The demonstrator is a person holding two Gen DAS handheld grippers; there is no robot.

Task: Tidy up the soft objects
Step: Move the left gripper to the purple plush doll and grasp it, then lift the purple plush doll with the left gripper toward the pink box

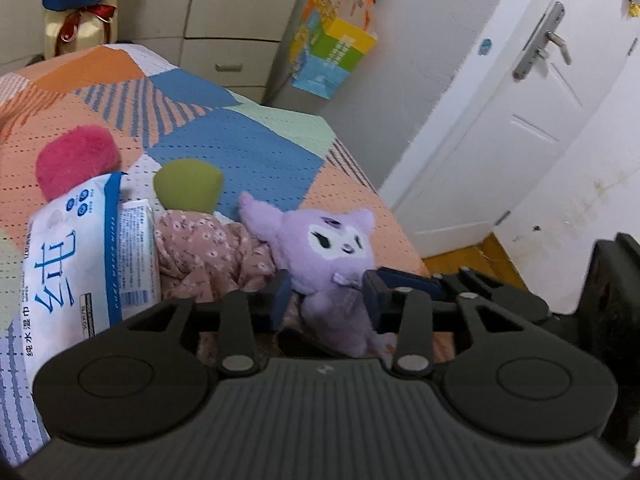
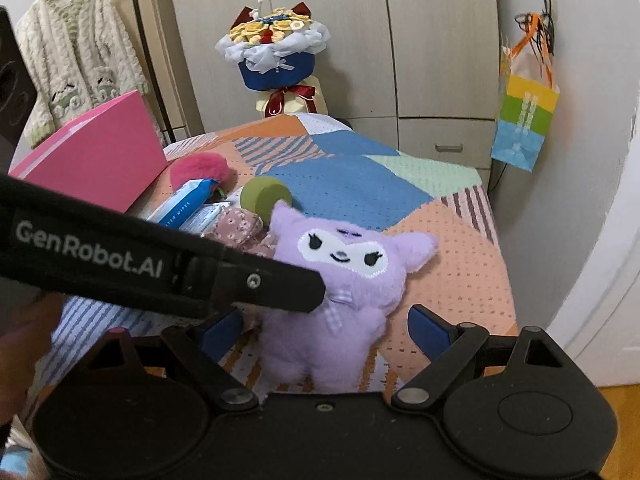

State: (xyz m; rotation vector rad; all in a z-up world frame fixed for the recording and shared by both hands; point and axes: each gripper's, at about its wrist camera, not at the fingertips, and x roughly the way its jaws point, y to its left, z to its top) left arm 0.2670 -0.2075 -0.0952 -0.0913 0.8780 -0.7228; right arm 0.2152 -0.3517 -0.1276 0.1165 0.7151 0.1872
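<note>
The left gripper (image 1: 327, 296) is closed to a narrow gap around the purple plush toy (image 1: 332, 256), its blue pads pressing the toy's body just below the head from both sides. The toy sits near the edge of the bed (image 1: 248, 140), on a patchwork cover, leaning against a pink flowered cloth (image 1: 208, 248). Beside that cloth lie a pack of wet wipes (image 1: 76, 256), a green cushion (image 1: 188, 186) and a pink fluffy ball (image 1: 76, 162).

The right gripper (image 2: 326, 334) is spread wide, one pad on each side of the toy's lower body (image 2: 332, 344), and neither pad clearly touches it. The left gripper's black arm (image 2: 160, 264) crosses in front, reaching the toy's neck.
</note>
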